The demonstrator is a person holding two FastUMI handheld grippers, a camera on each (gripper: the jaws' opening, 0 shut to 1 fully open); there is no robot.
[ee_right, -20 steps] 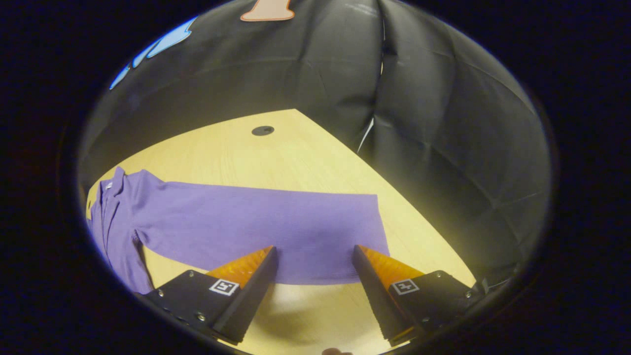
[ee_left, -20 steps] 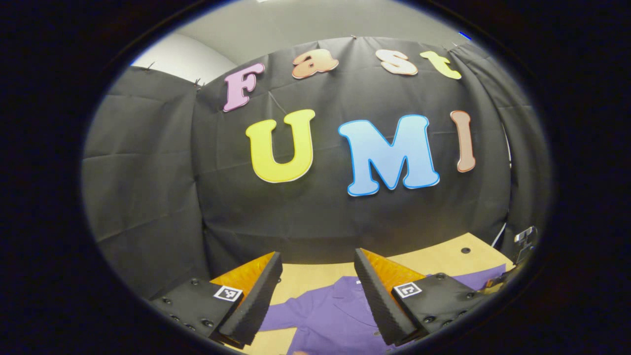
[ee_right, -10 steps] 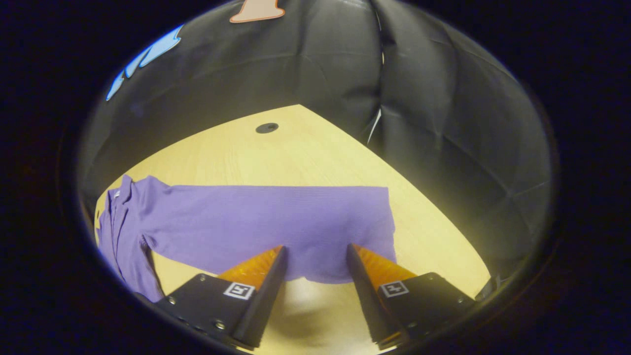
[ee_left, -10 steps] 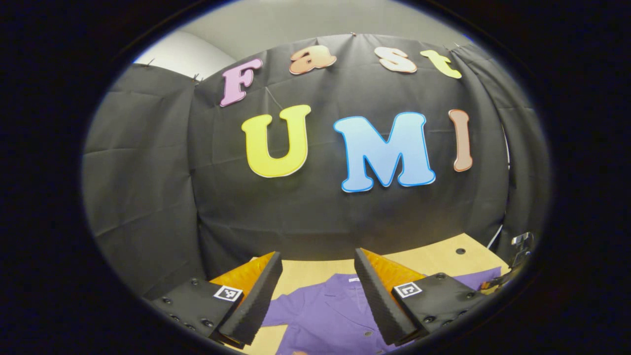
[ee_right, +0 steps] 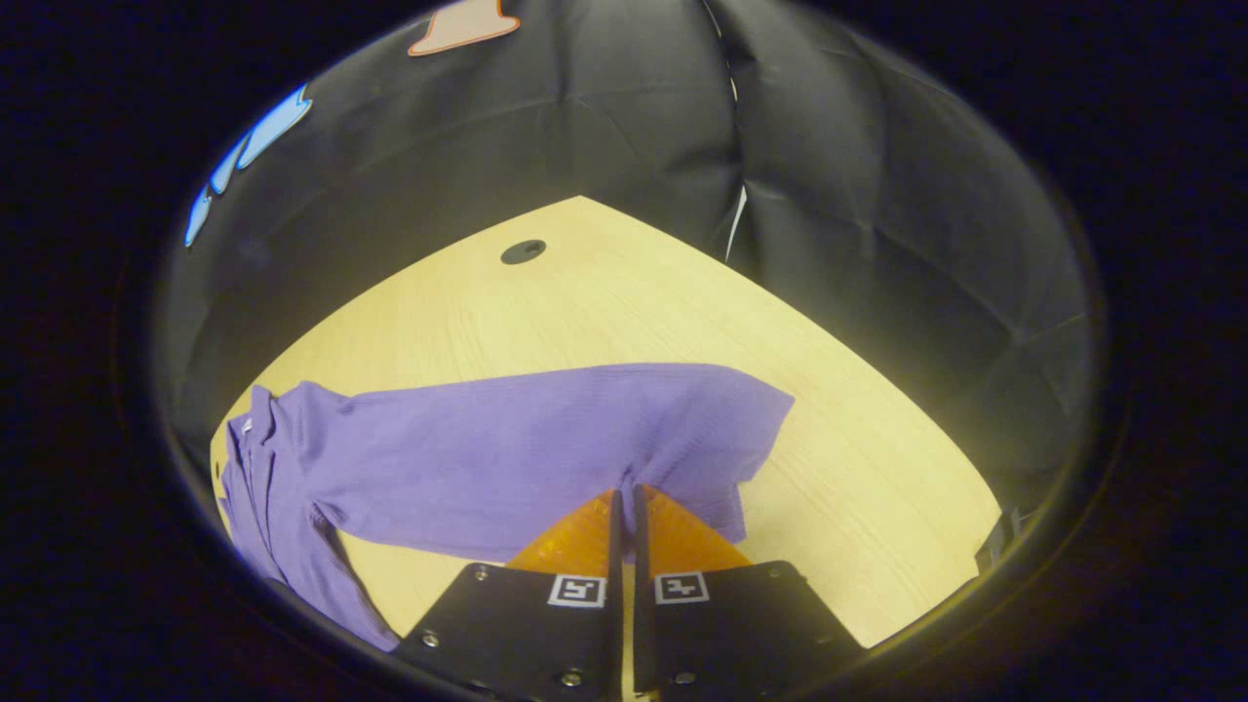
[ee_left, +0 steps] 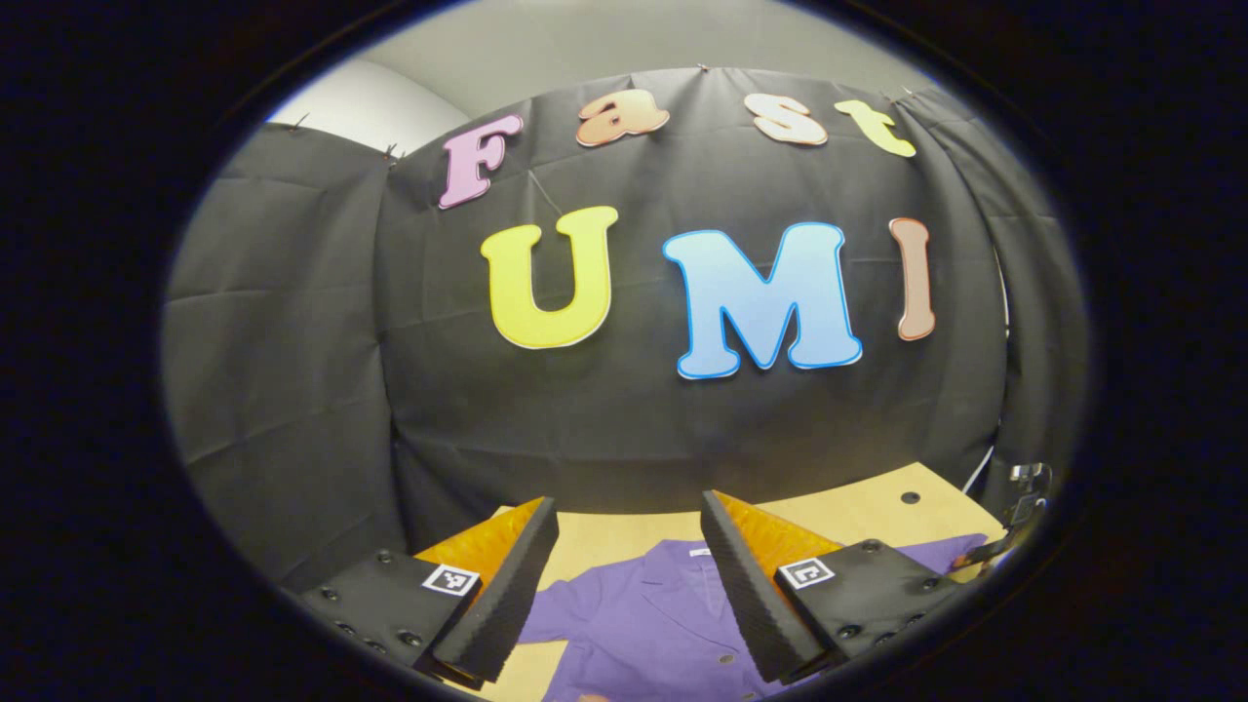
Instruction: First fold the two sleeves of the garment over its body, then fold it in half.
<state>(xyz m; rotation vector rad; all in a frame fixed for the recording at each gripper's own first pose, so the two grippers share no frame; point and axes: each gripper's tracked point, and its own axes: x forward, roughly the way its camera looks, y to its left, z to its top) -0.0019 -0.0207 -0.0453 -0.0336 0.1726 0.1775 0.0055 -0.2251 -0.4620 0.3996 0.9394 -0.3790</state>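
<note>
Left gripper [ee_left: 629,546]: your fingers stand wide apart, held above the table with nothing between them, pointed at the booth wall.
Garment [ee_left: 643,614]: the purple shirt lies flat on the wooden table [ee_left: 858,512] below your left gripper, collar toward the wall, buttons showing.
Right sleeve [ee_right: 517,448]: it stretches across the table from the shirt's body at the left of the right gripper view, its cuff end slightly rumpled.
Right gripper [ee_right: 624,502]: your fingers are pressed together on the near edge of the sleeve by the cuff.
Table hole [ee_right: 524,252]: a dark round hole sits well beyond the sleeve.
</note>
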